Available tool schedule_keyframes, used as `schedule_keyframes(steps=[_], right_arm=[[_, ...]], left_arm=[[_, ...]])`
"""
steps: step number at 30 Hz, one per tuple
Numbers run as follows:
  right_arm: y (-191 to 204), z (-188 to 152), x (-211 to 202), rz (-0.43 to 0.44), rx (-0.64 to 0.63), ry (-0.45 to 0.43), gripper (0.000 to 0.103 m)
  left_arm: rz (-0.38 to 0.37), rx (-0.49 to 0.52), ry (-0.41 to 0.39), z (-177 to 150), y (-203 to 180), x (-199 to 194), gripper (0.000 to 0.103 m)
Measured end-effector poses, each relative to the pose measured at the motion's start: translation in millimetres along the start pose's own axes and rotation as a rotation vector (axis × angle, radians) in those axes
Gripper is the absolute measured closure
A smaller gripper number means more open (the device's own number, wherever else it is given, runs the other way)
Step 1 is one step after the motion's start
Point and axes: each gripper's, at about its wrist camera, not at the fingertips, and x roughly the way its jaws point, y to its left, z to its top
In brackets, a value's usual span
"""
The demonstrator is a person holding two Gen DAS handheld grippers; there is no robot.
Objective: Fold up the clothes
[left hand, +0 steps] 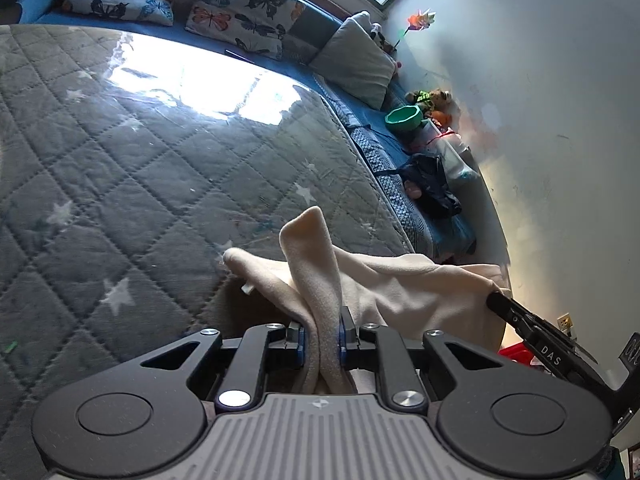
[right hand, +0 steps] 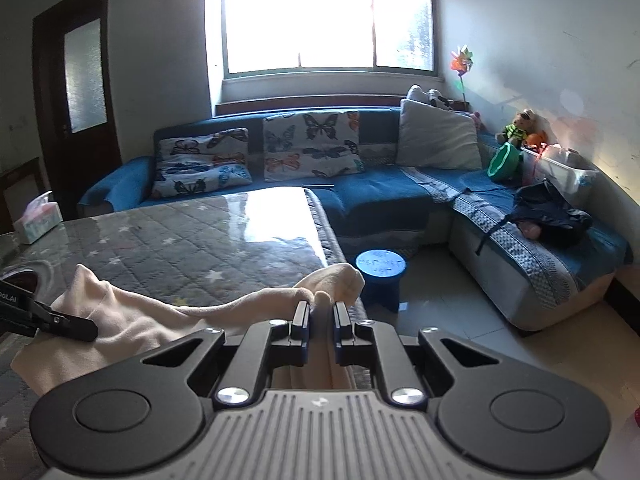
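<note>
A cream fleece garment point(left hand: 384, 280) hangs stretched between my two grippers, just above the near edge of the grey quilted table point(left hand: 120, 160). My left gripper point(left hand: 321, 336) is shut on one bunched corner of it, and a fold sticks up past the fingers. My right gripper point(right hand: 321, 316) is shut on the other corner of the garment point(right hand: 160, 312). In the left wrist view the right gripper point(left hand: 516, 316) shows at the right, its tip against the cloth. In the right wrist view the left gripper point(right hand: 60, 322) shows at the left, on the cloth.
The table point(right hand: 180, 236) has a glossy cover over a star quilt, with a tissue box point(right hand: 38, 218) at its far left. A blue corner sofa point(right hand: 392, 196) with cushions, a green bowl point(right hand: 505, 162) and dark clothes point(right hand: 552, 212) wraps behind. A blue stool point(right hand: 380, 268) stands on the floor.
</note>
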Motion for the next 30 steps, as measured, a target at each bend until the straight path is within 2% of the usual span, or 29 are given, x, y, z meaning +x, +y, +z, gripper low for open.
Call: schedule_keyframes(steps=[14, 30], right_arm=[[-11.4, -12.3, 26.6, -0.037, 0.017, 0.055, 0.093], [-17.7, -31.5, 42.6, -0.054, 0.015, 0.128, 0.092]], left_arm=[[0.028, -0.001, 0.053, -3.7, 5.3, 18.0, 0.087], [0.017, -0.003, 0.095, -12.1, 12.0, 19.0, 0.087]])
